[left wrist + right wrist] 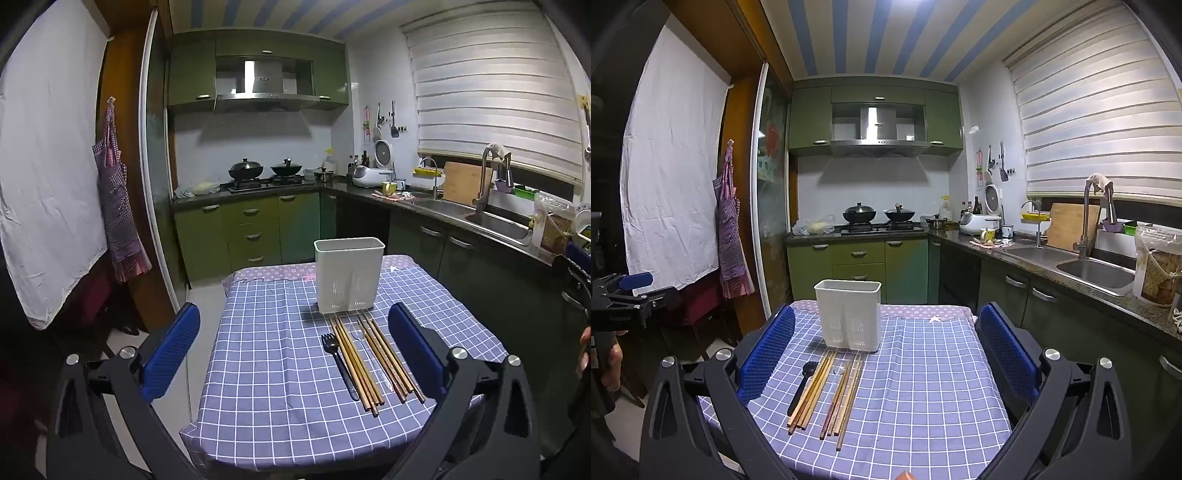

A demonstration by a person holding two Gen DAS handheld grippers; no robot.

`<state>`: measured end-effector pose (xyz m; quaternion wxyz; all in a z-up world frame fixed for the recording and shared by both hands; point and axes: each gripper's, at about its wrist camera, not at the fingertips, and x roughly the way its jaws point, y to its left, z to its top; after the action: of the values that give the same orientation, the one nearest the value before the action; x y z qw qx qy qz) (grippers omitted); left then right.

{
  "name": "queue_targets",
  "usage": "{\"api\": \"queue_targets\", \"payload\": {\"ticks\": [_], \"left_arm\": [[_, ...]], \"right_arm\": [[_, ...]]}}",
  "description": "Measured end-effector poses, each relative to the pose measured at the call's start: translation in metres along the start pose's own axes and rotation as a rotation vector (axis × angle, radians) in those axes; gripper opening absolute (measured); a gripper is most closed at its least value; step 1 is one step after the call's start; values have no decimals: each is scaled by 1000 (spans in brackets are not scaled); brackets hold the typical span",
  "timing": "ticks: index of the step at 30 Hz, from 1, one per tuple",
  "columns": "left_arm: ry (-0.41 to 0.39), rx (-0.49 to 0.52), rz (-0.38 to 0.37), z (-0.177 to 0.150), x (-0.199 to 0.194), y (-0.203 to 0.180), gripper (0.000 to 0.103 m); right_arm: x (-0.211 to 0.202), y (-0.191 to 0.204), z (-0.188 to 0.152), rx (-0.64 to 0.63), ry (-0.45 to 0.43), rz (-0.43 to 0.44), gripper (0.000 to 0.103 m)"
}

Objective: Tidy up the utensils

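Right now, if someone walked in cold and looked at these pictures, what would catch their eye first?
Probably the white slotted plastic utensil holder, upright at the far end of the small table under its blue checked tablecloth. Just in front of it lie wooden chopsticks, a black plastic fork and a clear plastic spoon, side by side. Both blue-padded grippers, left gripper and right gripper, hover open, holding nothing.

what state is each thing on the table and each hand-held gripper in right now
left hand-held gripper: open, holding nothing
right hand-held gripper: open, holding nothing
white utensil holder: upright at the far end of the table, no utensil showing above its rim
black fork: lying flat on the checked tablecloth
wooden chopsticks: lying flat in two bunches, tips close to the holder
clear spoon: lying flat between the bunches
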<state>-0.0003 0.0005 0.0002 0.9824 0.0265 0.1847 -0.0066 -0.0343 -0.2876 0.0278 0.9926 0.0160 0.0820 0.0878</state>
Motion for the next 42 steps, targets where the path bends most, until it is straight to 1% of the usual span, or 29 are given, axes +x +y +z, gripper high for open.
{"api": "queue_targets", "payload": {"ticks": [5,8,13,15,20,42], "left_arm": [[2,3,-3,0,1,-1,97],[6,4,-6,-1,1,-1,97],[8,5,-3,-6,-5,-4,97],[14,5,-3,-4,2,-3,97],[24,5,-2,-6,6,-2,97],[51,13,-5,-9,20,-4,97]], "right_arm": [[0,3,-1,-5,7,-2,99],[1,-3,0,-3,12,-2,99],[7,-2,0,-2,19,0,99],[8,5,-5,3,23,3,99],[11,11,-9,4,33,5,99],[14,8,-5,20,51,13,99]]}}
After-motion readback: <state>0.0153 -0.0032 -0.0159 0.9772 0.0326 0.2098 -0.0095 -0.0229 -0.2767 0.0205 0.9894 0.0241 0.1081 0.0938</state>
